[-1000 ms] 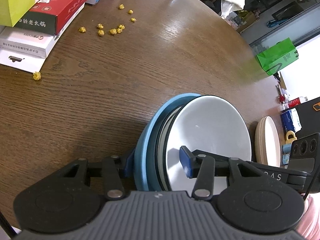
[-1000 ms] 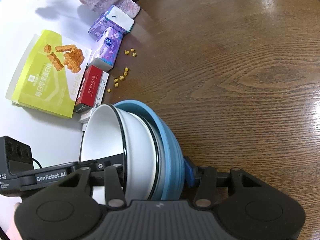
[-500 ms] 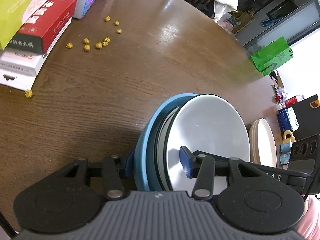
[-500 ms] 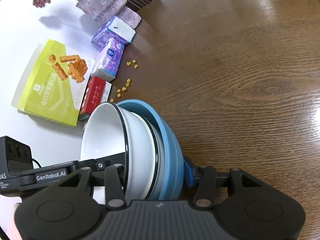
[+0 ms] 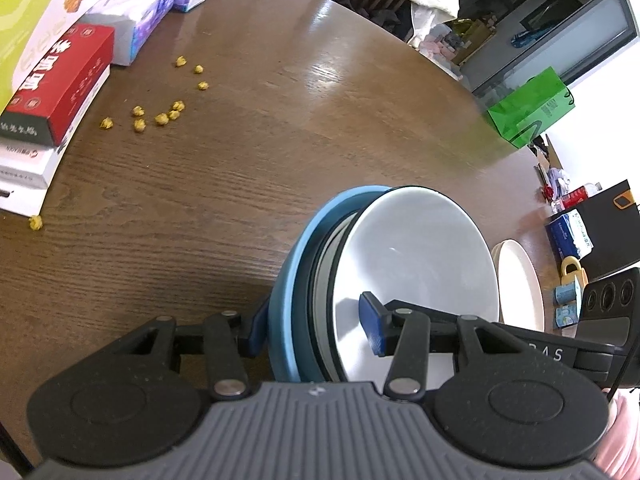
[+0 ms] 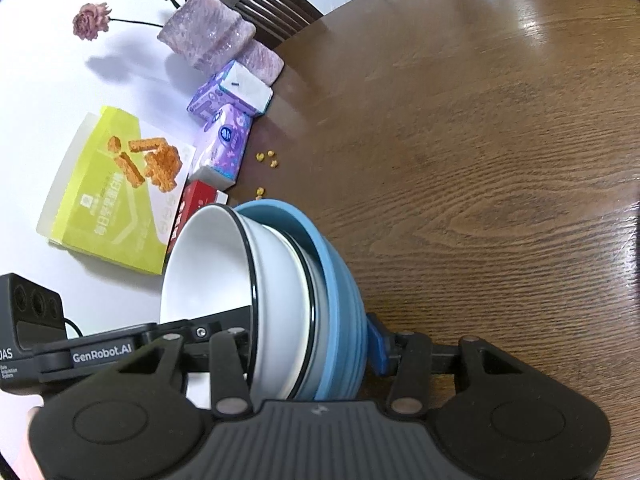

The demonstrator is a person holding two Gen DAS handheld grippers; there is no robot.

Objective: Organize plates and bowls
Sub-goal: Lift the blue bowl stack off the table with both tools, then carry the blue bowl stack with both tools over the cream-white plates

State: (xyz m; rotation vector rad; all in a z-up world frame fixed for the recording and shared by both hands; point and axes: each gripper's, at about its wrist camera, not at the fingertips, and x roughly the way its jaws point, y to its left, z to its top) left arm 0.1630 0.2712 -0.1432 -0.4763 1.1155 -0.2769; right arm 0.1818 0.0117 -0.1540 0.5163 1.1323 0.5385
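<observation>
A stack of a blue plate point(image 5: 286, 292), a dark-rimmed plate and white bowls point(image 5: 420, 256) is held above the brown table. My left gripper point(image 5: 314, 332) is shut on one side of the stack, one finger under the blue plate, the other inside the top bowl. My right gripper point(image 6: 310, 350) is shut on the opposite side of the same stack: blue plate point(image 6: 340, 280), white bowl point(image 6: 208, 264). A cream plate point(image 5: 522, 280) lies on the table at the right, apart from the stack.
Snack boxes point(image 5: 52, 88), tissue packs point(image 6: 224, 144) and a vase point(image 6: 208, 38) line the table's far edge. Yellow crumbs point(image 5: 160, 114) lie scattered near them. A chair point(image 6: 272, 8) stands behind the table. A green bag point(image 5: 532, 108) sits on the floor beyond.
Both grippers have lifted the stack higher and pulled back from the boxes; more of the table and room shows. The grip on the stack is unchanged.
</observation>
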